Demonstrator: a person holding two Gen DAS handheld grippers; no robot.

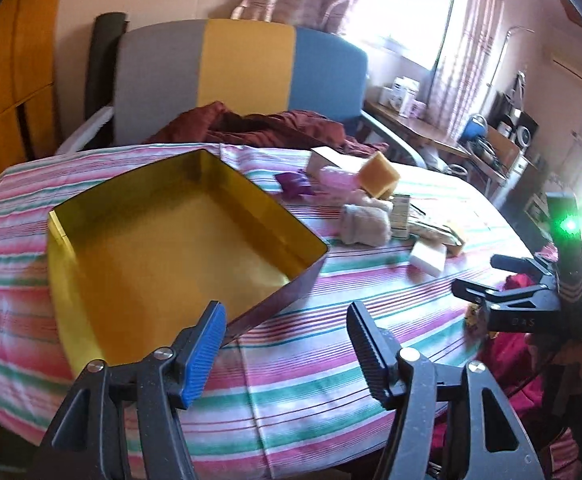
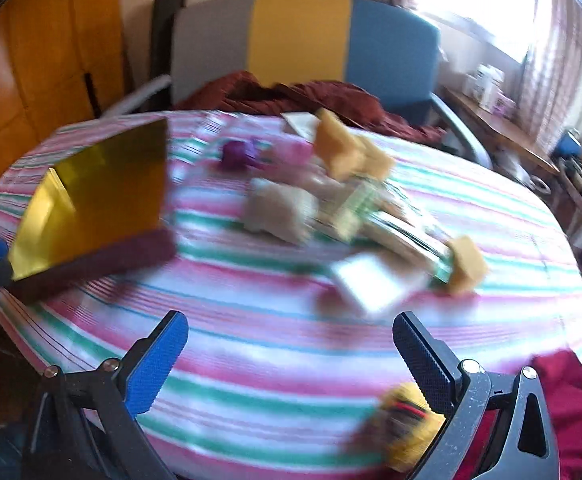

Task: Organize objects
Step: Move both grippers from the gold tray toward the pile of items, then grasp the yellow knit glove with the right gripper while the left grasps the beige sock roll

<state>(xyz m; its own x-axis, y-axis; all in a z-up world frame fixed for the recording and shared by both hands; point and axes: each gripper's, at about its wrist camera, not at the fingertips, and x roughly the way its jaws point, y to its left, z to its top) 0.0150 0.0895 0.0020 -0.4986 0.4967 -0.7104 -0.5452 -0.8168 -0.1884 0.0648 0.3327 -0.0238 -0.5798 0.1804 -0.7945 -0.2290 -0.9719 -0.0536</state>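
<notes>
Tin (image 1: 163, 248), gold inside and dark red outside, sits open on the left part of the striped table (image 1: 331, 344); nothing lies in it; left claw (image 1: 287, 354) tilts down over its near right corner, jaws spread with a gap and gripping nothing, the blue pad (image 1: 207, 354) just at the tin's wall, though whether it touches I cannot tell; further right a loose cluster lies near the table's middle: purple lump (image 1: 293, 184), pink item (image 1: 337, 178), yellow sponge (image 1: 379, 174), grey sock (image 1: 365, 222), white block (image 1: 429, 258); right claw (image 2: 291, 360) also points down at the cloth, jaws at their widest and empty, the white block (image 2: 371, 280) beyond them; a blurred yellow thing (image 2: 405, 420) lies beside its black finger (image 2: 425, 362); a chair (image 1: 247, 64) stands behind.
</notes>
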